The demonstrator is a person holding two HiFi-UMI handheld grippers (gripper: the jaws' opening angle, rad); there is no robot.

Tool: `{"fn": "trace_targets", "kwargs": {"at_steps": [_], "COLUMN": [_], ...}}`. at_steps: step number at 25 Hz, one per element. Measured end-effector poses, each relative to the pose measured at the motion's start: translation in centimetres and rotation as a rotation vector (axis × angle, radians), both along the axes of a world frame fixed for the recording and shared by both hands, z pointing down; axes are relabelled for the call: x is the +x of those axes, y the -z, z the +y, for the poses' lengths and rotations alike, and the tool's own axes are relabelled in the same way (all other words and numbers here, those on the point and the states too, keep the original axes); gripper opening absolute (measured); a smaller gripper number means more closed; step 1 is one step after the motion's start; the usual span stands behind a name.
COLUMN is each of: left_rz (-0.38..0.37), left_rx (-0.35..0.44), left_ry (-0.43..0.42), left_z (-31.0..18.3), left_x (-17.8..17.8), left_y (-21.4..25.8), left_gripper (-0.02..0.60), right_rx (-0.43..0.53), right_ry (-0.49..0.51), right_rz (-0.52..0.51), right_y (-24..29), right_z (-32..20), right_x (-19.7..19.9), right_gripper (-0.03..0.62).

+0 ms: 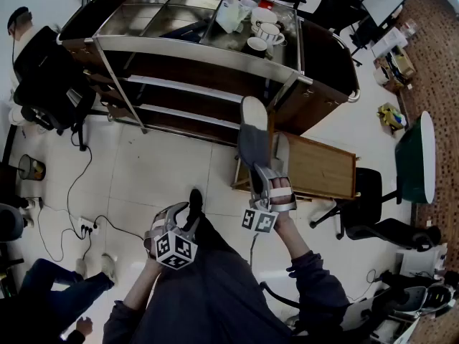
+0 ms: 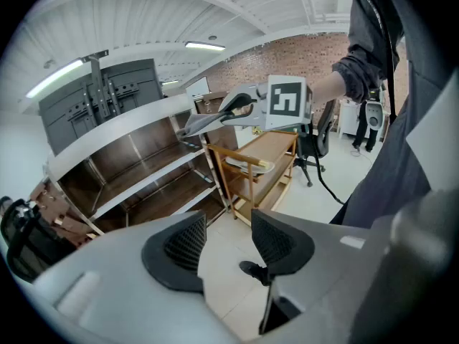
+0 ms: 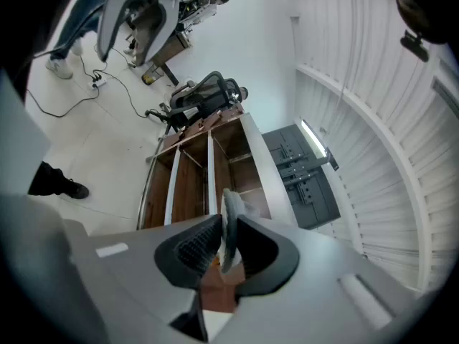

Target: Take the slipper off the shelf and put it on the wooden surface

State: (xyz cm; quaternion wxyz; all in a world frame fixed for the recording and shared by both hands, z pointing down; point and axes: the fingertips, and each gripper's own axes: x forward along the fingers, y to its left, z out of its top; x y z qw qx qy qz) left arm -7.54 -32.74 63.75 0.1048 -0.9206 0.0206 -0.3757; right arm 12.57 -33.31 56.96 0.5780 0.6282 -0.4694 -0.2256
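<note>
White tiled floor (image 1: 158,170) fronts the shelf (image 1: 188,86). Right gripper (image 3: 224,236) jaws clamp the grey slipper (image 1: 252,138), held aloft between the shelf and the wooden surface (image 1: 323,165). Left gripper (image 2: 228,239) jaws stand apart, empty.

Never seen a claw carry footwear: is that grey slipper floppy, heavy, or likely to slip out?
Probably fairly stiff: the slipper juts out from the right claw without sagging. Likely light, since a pinch on one end carries it. It could swivel or slip, being held only by that thin edge.
</note>
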Motion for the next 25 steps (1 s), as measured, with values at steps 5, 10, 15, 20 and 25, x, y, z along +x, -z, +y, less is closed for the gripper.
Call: {"fn": "trace_targets", "kwargs": {"at_steps": [5, 10, 15, 20, 25], "left_rz": [-0.012, -0.038, -0.068, -0.094, -0.109], "left_rx": [-0.031, -0.027, -0.005, 0.015, 0.016], "left_ry": [-0.052, -0.104, -0.089, 0.01, 0.103], "left_z": [9.6, 16.2, 20.1, 22.7, 26.9], "left_x": [-1.5, -0.6, 3.6, 10.4, 15.5], "left_y": [0.2, -0.4, -0.6, -0.3, 0.3], "left_gripper": [0.216, 0.216, 0.216, 0.216, 0.215], "right_rx": [-0.068, -0.156, -0.209, -0.246, -0.328], "right_ry": [-0.059, -0.155, -0.188, -0.155, -0.084], "right_rz": [-0.045, -0.076, -0.077, -0.094, -0.118], "right_y": [-1.9, -6.2, -9.8, -14.2, -20.5], "right_z": [14.9, 25.6, 31.9, 32.7, 32.4], "right_x": [-3.3, -0.5, 7.4, 18.1, 26.0], "right_gripper": [0.066, 0.066, 0.066, 0.066, 0.066]}}
